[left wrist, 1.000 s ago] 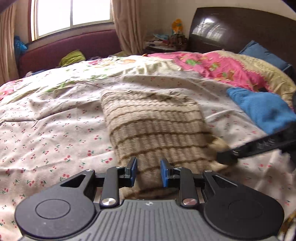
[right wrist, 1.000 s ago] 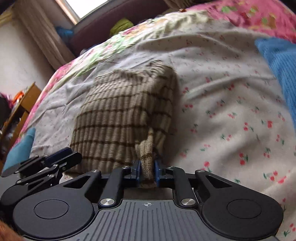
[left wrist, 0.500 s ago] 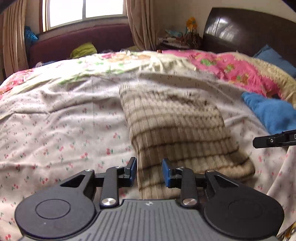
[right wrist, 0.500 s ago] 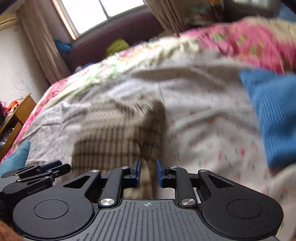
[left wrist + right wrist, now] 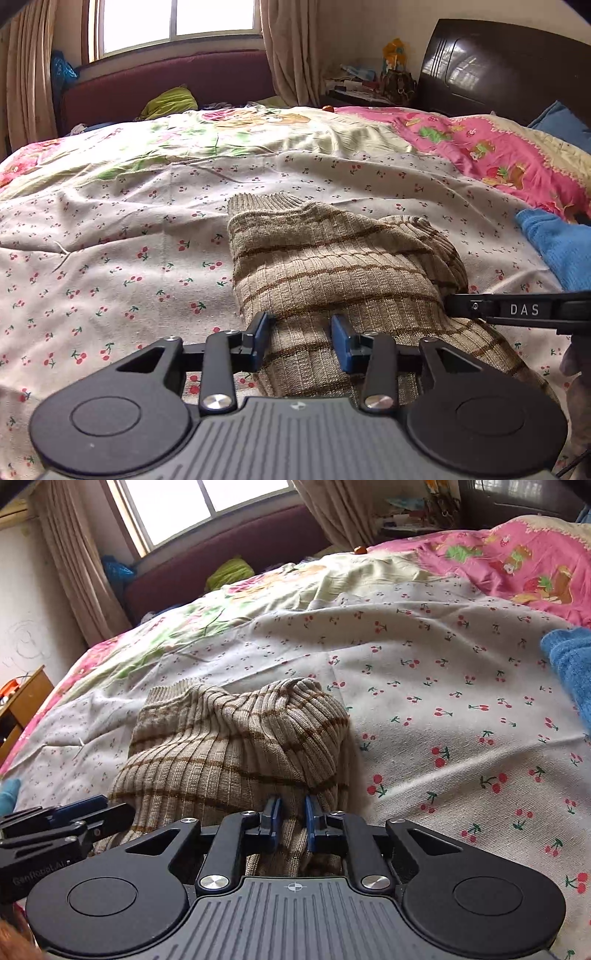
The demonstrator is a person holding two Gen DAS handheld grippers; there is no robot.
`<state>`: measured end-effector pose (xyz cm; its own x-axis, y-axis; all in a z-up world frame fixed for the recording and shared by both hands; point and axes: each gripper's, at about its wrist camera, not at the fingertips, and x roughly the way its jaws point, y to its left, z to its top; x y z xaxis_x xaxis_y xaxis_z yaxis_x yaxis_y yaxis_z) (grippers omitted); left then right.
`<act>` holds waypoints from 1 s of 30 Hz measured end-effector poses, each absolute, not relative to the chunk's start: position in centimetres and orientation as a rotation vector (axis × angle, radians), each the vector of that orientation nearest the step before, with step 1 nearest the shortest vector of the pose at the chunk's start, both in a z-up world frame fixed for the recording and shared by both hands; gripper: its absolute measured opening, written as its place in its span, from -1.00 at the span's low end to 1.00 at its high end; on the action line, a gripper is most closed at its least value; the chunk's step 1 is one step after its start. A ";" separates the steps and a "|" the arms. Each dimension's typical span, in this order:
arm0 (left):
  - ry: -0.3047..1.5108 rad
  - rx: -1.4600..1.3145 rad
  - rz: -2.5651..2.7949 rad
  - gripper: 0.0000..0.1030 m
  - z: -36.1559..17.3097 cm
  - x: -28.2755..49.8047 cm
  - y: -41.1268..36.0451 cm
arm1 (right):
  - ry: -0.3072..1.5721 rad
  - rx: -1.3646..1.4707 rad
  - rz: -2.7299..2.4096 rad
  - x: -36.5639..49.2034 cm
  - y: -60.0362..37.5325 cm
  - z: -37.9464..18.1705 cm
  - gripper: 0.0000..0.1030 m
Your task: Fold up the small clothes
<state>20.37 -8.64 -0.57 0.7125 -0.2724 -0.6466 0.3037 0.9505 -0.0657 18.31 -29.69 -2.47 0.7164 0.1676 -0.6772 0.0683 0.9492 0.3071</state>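
A beige knit garment with brown stripes (image 5: 332, 273) lies folded on the cherry-print bedsheet (image 5: 110, 266). It also shows in the right wrist view (image 5: 236, 746), bunched up at its far right corner. My left gripper (image 5: 301, 341) is open, its blue pads either side of the garment's near edge. My right gripper (image 5: 291, 821) is open with a narrow gap, just over the garment's near right edge, and it holds nothing. The right gripper shows in the left wrist view (image 5: 517, 310), and the left gripper shows in the right wrist view (image 5: 62, 819).
A blue knit garment (image 5: 561, 247) lies on the sheet to the right, also in the right wrist view (image 5: 570, 664). A pink floral quilt (image 5: 480, 147) covers the head of the bed by the dark headboard (image 5: 498, 70). A maroon bench (image 5: 166, 85) stands under the window.
My right gripper has let go of the garment's corner and opened slightly. Both grippers have drawn back and tilted up. The garment now lies folded on the sheet.
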 end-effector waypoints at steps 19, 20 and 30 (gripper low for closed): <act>0.707 0.066 -0.297 -0.01 -0.4 18.8 -9.4 | 0.768 0.400 0.049 15.2 -29.7 -2.3 -0.51; 0.710 0.058 -0.295 -0.01 -0.1 18.8 -9.3 | 0.754 0.402 0.049 14.7 -29.7 -1.9 -0.50; 0.753 0.032 -0.282 0.00 -1.3 16.9 -8.5 | 0.791 0.428 0.019 13.3 -30.1 -3.4 -0.46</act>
<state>16.87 -8.53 -1.30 0.6938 -0.2414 -0.6785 0.2645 0.9617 -0.0717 13.35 -30.11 -3.35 0.7077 0.1745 -0.6846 0.1419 0.9142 0.3797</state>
